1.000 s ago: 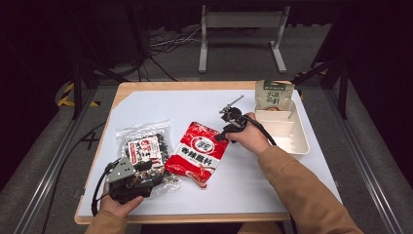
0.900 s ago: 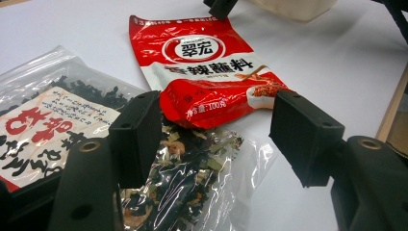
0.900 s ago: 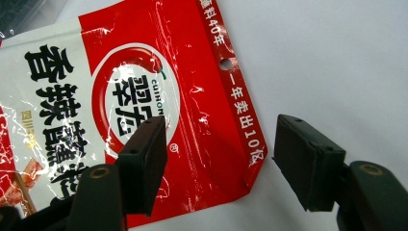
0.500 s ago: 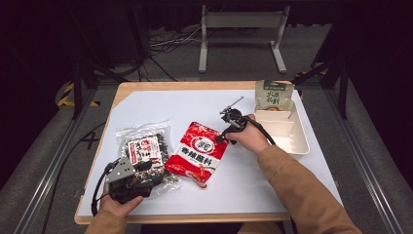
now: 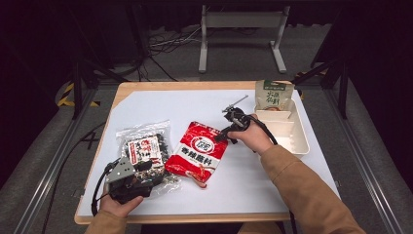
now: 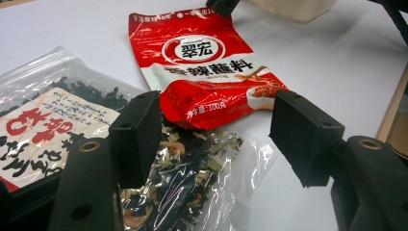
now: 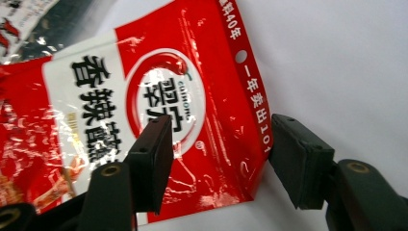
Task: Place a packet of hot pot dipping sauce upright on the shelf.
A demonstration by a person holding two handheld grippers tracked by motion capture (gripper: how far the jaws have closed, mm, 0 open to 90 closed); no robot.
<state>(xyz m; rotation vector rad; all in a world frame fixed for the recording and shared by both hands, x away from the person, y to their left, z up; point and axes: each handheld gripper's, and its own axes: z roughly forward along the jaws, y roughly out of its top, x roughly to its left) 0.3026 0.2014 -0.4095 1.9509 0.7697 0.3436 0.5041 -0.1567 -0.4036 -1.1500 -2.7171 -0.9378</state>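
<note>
A red seasoning packet lies flat in the middle of the white table. My right gripper is low over its upper right corner. In the right gripper view the open jaws straddle that corner of the red packet, one pad over the printed face and the other off its edge. A clear bag of dark dried seaweed lies left of the packet. My left gripper rests open at its near right corner. The clear bag and the red packet lie beyond its jaws.
A white divided tray stands at the right of the table, with a green-topped pouch leaning at its far end. The table's near edge runs close under the left hand. Cables and a metal stand lie on the floor beyond.
</note>
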